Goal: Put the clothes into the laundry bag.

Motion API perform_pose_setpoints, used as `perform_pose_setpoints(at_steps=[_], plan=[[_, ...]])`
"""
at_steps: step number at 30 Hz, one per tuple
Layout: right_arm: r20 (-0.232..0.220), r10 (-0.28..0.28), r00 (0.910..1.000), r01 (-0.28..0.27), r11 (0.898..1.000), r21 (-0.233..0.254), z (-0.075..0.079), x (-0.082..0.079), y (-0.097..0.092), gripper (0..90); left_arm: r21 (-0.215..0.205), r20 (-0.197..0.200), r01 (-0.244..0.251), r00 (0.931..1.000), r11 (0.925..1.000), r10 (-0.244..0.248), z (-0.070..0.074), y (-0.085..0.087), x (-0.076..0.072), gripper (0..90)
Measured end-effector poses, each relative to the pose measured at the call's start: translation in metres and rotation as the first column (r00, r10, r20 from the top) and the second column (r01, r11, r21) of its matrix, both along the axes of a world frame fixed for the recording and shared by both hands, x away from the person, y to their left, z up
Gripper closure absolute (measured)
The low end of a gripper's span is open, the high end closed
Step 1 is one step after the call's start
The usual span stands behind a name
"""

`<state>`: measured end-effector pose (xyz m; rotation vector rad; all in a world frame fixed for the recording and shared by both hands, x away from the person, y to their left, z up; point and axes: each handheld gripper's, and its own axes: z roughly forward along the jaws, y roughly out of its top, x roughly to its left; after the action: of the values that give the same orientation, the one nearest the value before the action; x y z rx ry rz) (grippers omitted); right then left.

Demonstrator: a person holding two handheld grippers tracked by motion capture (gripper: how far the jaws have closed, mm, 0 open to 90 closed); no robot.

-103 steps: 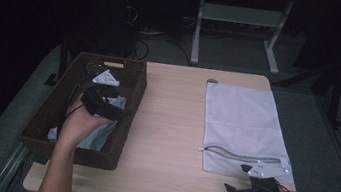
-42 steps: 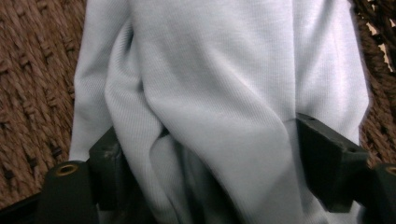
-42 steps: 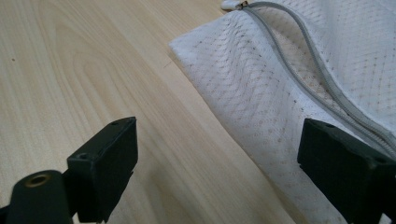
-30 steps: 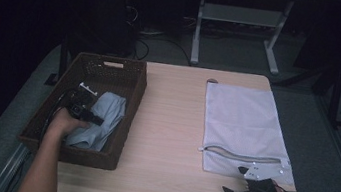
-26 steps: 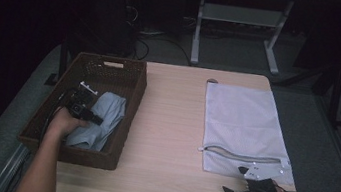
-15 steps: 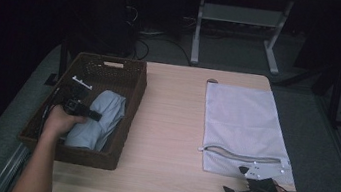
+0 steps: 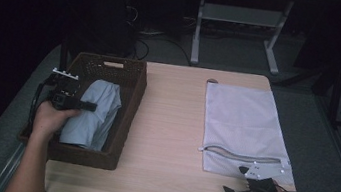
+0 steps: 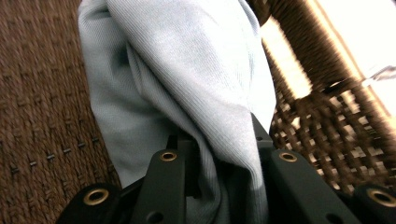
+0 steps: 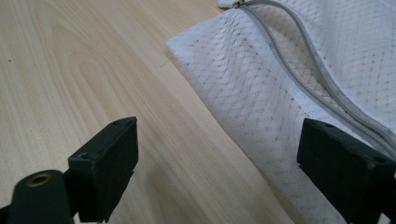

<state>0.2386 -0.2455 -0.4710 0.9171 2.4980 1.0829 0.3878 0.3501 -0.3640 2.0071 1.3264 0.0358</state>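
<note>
Your left gripper is over the wicker basket, which sits along the left edge of the tabletop. Its jaws are clamped on a fold of the pale blue cloth; in the left gripper view the fabric is bunched between the two black jaws and drapes away from them, with the basket's woven floor on one side and its woven wall on the other. The jaws have just been closing a little further, with the cloth between them. Most of the cloth lies lengthwise inside the basket, nearer its right wall, running from about the middle toward the near end.

Your right gripper rests at the near right corner of the tabletop, just beside the near edge of the white mesh bag. Its jaws stand wide apart with nothing between them; in the right gripper view one jaw is over bare wood and the other over the mesh bag, with the bag's grey zipper running past. The bag lies flat along the right side of the tabletop, with the zipper near its near edge.
</note>
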Motion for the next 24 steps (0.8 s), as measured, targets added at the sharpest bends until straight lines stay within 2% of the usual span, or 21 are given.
perform_pose_setpoints(at_steps=[5,10,24], plan=[[0.001,-0.001,1.0000,0.001,1.000,0.000,0.000,0.000,0.000,11.9,-0.049,0.058,-0.014,0.9982,0.9987,0.017,0.016,0.003,-0.007,74.2],[0.000,0.000,1.0000,0.000,1.000,-0.001,0.000,0.000,0.000,11.9,-0.086,0.117,-0.008,0.9929,0.9962,0.018,0.034,0.003,-0.014,74.3],[-0.001,-0.002,1.0000,0.002,1.000,-0.003,0.000,0.000,0.000,11.9,-0.133,0.213,0.044,0.9769,0.9902,-0.015,0.075,-0.011,-0.025,74.3]])
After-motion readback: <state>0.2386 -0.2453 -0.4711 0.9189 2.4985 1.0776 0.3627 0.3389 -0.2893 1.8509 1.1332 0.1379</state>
